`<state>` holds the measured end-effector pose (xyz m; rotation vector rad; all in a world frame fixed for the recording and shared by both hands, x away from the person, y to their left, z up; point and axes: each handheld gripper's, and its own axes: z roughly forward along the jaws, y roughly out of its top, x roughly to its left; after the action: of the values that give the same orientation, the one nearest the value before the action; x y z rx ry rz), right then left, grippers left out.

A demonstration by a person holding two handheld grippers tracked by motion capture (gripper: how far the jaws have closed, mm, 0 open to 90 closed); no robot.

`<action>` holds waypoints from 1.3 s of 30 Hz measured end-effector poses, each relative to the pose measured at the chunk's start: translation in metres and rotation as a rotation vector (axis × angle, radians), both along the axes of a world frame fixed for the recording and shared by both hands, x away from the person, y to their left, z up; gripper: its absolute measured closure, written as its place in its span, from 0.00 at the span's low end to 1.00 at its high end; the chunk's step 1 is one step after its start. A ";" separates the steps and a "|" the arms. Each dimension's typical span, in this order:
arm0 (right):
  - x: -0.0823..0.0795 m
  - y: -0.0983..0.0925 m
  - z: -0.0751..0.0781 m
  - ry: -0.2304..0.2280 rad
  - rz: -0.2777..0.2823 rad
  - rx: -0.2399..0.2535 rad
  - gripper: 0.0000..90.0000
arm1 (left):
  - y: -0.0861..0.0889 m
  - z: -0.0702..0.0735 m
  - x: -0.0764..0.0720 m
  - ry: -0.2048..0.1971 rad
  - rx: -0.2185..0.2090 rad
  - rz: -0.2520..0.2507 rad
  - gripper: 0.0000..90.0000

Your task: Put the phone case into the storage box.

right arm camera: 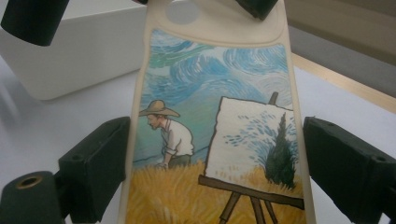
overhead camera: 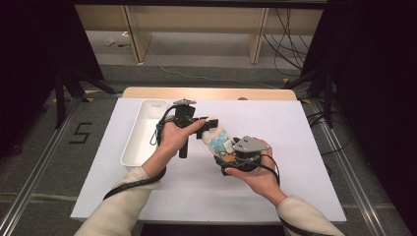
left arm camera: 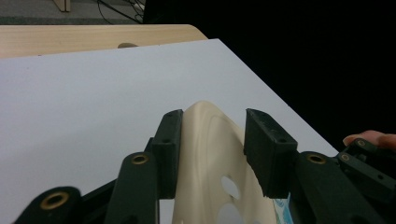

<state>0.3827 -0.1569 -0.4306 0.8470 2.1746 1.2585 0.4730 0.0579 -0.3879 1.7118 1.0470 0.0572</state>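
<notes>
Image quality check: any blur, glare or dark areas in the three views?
High view: white table sheet evenly lit, surroundings nearly black. Left gripper view: cream phone case and near tongs soft, right side black. Right gripper view: case artwork sharp, white tray behind blurred, no glare.

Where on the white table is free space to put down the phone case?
The white table is bare right of the phone case up to its right edge, and along the near edge between the two sleeves. The left side is crowded: the white tray lies there, close beside the left hand-held gripper.
</notes>
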 end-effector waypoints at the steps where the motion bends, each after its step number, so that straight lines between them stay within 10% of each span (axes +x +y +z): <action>1: 0.000 0.000 0.000 0.000 0.000 0.000 0.13 | 0.000 0.000 0.000 0.000 -0.006 -0.003 0.66; 7: 0.000 0.000 -0.002 0.012 0.003 -0.009 0.13 | 0.007 0.006 -0.003 0.029 -0.150 -0.035 0.84; 8: 0.000 -0.001 -0.001 0.017 0.035 -0.022 0.44 | 0.007 0.008 -0.004 0.008 -0.155 -0.030 0.88; 11: -0.001 0.001 0.000 -0.013 0.026 -0.020 0.34 | 0.004 0.016 -0.010 -0.073 -0.070 -0.039 0.88; 16: 0.003 -0.005 0.003 -0.005 0.014 0.001 0.26 | 0.004 0.022 -0.012 -0.120 -0.052 -0.051 0.88; 39: 0.015 -0.023 -0.001 0.046 0.084 0.014 0.18 | 0.004 0.024 -0.020 -0.238 0.044 -0.245 0.88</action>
<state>0.3976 -0.1798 -0.4315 0.8057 2.2616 1.3072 0.4533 0.0617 -0.3642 1.8111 0.6617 0.1248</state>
